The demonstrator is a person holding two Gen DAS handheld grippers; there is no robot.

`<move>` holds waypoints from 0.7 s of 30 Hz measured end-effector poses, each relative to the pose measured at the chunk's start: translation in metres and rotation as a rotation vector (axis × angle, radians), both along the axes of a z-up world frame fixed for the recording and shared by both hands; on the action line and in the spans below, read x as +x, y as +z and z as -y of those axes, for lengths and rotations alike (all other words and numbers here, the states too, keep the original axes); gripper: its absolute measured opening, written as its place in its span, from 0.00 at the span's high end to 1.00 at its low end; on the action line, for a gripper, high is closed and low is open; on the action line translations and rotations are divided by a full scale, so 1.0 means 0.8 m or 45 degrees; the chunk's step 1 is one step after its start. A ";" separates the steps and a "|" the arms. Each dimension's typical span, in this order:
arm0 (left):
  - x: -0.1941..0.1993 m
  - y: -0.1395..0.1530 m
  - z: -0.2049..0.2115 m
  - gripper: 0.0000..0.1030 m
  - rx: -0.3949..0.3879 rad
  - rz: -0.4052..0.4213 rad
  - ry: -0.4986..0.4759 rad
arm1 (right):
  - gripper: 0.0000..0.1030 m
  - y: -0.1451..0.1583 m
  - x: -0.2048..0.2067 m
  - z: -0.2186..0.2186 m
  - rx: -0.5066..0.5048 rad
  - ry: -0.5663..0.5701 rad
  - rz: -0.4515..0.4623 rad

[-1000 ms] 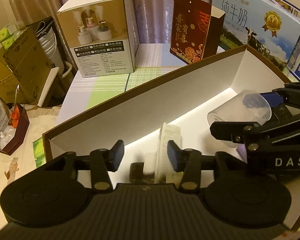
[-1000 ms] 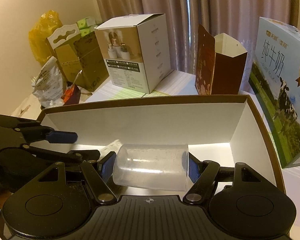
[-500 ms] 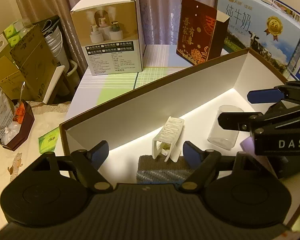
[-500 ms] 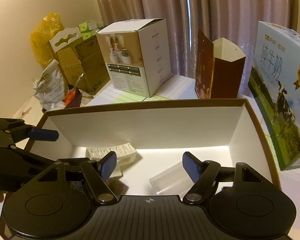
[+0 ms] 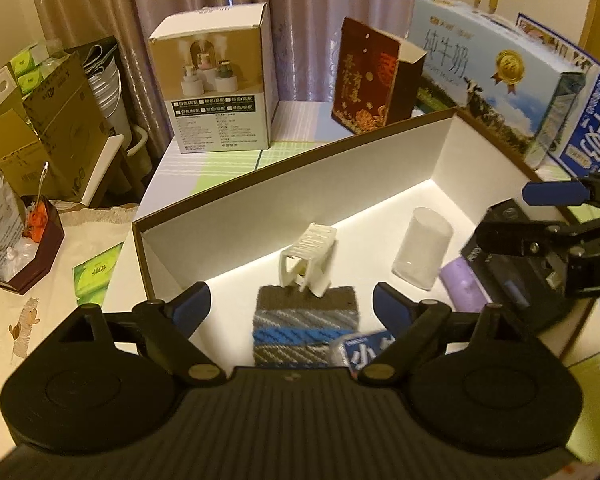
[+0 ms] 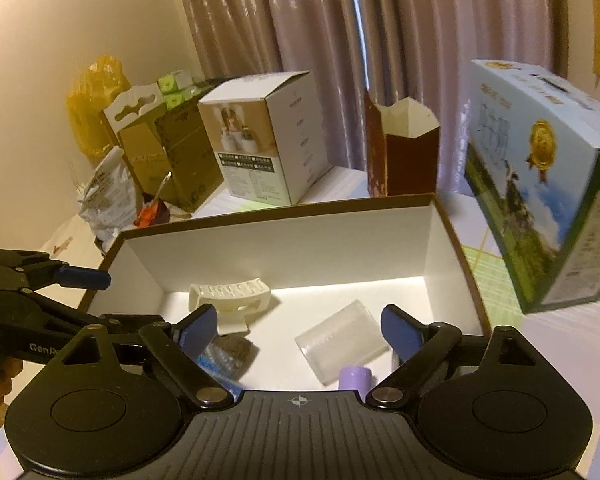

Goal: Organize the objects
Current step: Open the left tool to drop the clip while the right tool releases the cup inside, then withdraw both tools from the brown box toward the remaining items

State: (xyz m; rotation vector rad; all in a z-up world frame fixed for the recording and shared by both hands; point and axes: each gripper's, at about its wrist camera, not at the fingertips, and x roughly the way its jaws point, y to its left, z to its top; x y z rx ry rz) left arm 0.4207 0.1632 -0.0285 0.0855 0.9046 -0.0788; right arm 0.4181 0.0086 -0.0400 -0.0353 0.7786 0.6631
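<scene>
- The clear plastic cup (image 6: 342, 342) lies on its side on the white floor of the brown-rimmed cardboard box (image 6: 283, 248), right of centre; the white plastic hair claw clip (image 5: 308, 254) stands just left of it, near the back wall.
- In front of the clip lies a grey-and-blue knitted cloth (image 5: 304, 326), with a lilac cylinder (image 5: 462, 284) and a blue-labelled packet (image 5: 366, 350) towards the near edge.
- The left tongs (image 5: 289, 306) and the right tongs (image 6: 295, 330) are both spread wide and carry nothing, held above the box.
- Judged from this, both drops are done; the step in hand is clearing out.
- Lift straight up until the tips clear the rim, so neither catches the wall or nudges the cup, which could roll.
- Keep the 2 tools apart; they sit close here.
</scene>
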 end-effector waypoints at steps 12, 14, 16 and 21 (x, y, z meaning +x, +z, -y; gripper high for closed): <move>-0.068 0.042 0.020 0.14 -0.073 0.068 0.005 | 0.04 0.033 -0.069 0.037 0.062 -0.051 0.022; -0.081 0.047 0.023 0.13 -0.083 0.075 0.012 | 0.04 0.037 -0.080 0.042 0.077 -0.059 0.019; -0.094 0.053 0.024 0.13 -0.087 0.085 0.019 | 0.03 0.039 -0.092 0.048 0.085 -0.068 0.019; -0.121 0.062 0.027 0.13 -0.106 0.099 0.032 | 0.02 0.046 -0.116 0.061 0.103 -0.092 0.013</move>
